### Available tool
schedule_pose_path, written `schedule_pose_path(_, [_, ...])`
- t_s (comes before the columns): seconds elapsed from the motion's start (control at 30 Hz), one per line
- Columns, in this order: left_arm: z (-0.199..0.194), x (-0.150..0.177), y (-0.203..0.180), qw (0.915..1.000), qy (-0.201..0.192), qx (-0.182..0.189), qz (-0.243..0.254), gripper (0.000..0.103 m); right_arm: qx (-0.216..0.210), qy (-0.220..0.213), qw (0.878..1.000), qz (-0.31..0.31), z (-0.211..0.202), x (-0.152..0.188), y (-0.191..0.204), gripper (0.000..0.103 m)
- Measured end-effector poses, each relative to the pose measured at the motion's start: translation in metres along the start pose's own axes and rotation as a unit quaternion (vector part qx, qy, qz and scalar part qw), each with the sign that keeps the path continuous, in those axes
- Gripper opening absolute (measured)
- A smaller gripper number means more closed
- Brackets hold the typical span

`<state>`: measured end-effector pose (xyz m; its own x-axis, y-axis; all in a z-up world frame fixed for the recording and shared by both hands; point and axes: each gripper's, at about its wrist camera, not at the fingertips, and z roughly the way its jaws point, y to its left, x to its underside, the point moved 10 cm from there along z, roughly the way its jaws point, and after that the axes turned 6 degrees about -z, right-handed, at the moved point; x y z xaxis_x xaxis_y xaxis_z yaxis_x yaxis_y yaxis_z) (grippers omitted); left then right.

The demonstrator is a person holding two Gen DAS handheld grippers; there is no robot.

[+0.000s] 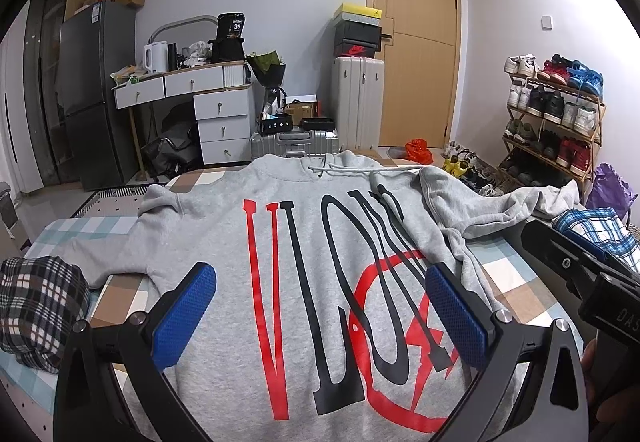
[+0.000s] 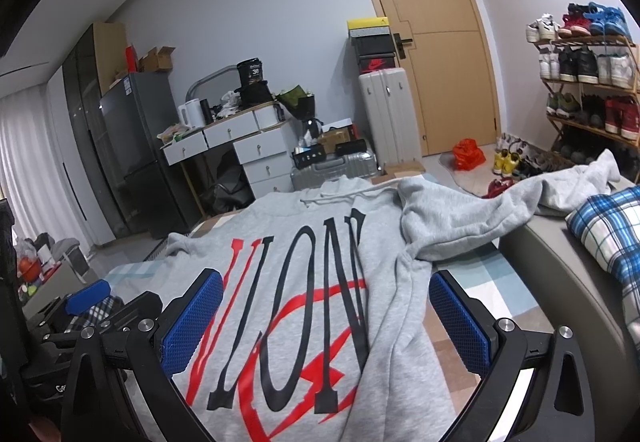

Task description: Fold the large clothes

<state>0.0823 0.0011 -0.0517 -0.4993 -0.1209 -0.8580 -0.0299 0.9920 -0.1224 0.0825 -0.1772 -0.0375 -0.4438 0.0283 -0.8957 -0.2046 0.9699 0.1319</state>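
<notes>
Hoodie in grey (red and black lettering across the chest) is seen spread flat on a checked bedspread, lying between and beyond both pairs of jaws. Left gripper and right gripper are held wide apart, nothing being gripped. One sleeve is folded past the right jaws. The hem is cut off below.
</notes>
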Motion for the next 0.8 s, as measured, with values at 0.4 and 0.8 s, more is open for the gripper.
schedule_pose_path(0.4, [0.0025, 0.0008, -0.0012, 1.0, 0.004, 0.002, 0.0, 0.102, -0.001, 0.001, 1.0, 0.0, 0.0002, -0.0005, -0.0005, 0.103])
schedule_pose_path(0.8, [0.0029, 0.0029, -0.0003, 1.0, 0.009, 0.002, 0.002, 0.102, 0.0, -0.004, 1.0, 0.021, -0.0019, -0.0056, -0.0081, 0.103])
